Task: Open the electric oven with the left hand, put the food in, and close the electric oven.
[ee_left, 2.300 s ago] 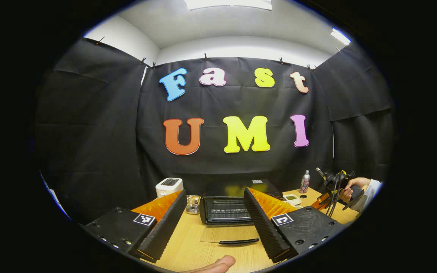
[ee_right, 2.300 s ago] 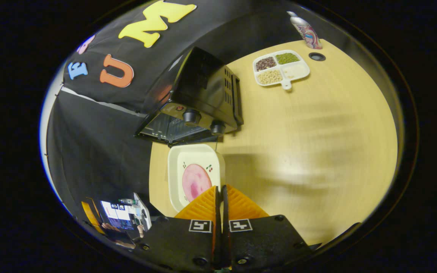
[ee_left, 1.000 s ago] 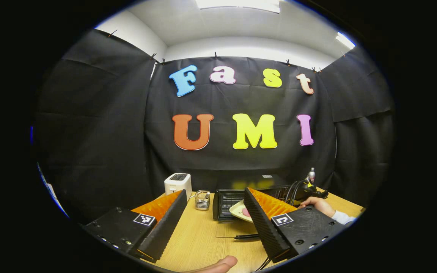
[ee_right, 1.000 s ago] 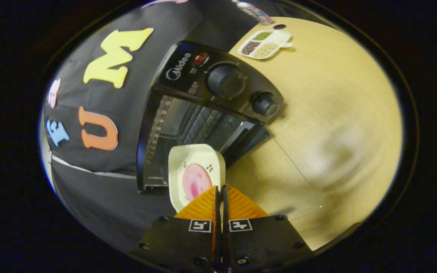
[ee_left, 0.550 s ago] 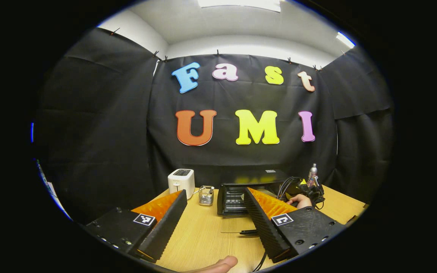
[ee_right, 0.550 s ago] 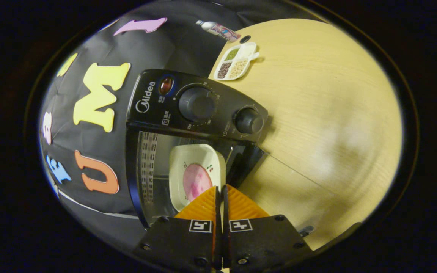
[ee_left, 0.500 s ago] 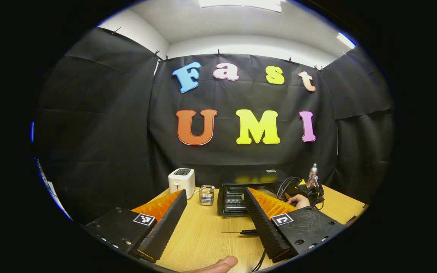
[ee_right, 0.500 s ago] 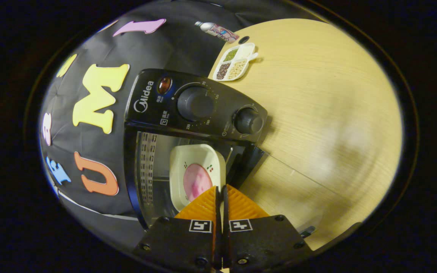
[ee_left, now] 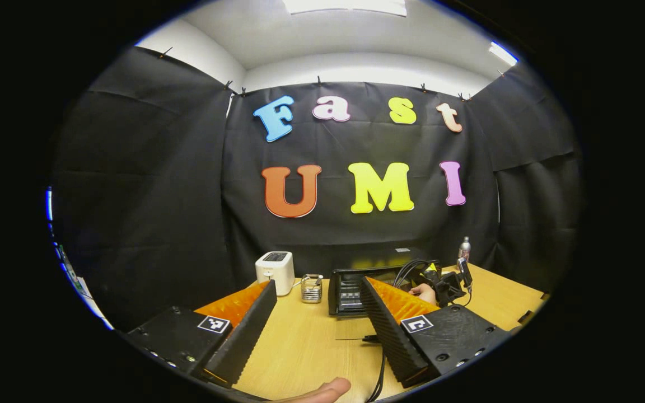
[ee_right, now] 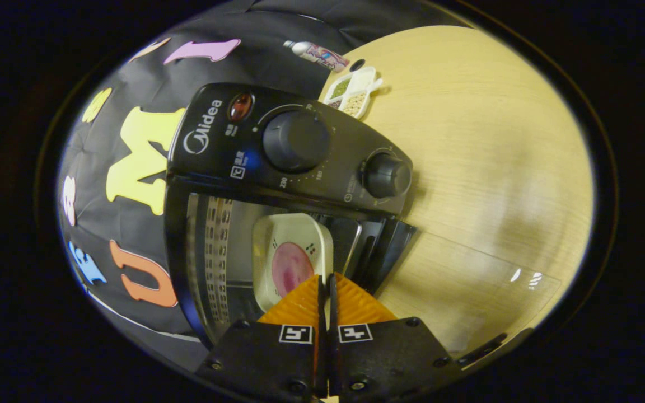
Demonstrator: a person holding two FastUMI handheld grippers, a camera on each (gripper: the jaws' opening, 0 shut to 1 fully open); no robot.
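Note:
The black electric oven (ee_right: pixel 227 162) stands with its glass door (ee_right: pixel 468 285) folded down flat on the table. My right gripper (ee_right: pixel 325 280) is shut on the near rim of a cream square plate (ee_right: pixel 294 232) that carries a pink slice of food (ee_right: pixel 290 267). The plate is inside the oven's mouth, beside the panel with two knobs (ee_right: pixel 295 140). In the left gripper view the oven (ee_left: pixel 347 286) sits farther off, and a hand holds the right gripper (ee_left: pixel 437 284) at its front. My left gripper (ee_left: pixel 317 313) hangs open over the table, holding nothing.
A white toaster (ee_left: pixel 276 270) and a small wire holder (ee_left: pixel 311 288) stand left of the oven. A divided tray of beans (ee_right: pixel 353 92) and a bottle (ee_right: pixel 317 53) lie behind the oven. The wooden table (ee_right: pixel 496 168) stretches beside it. A thumb (ee_left: pixel 322 390) shows below.
The right gripper has carried the plate from the table beside the oven up to its front and into the cavity. The left gripper has drawn back from the oven, staying open.

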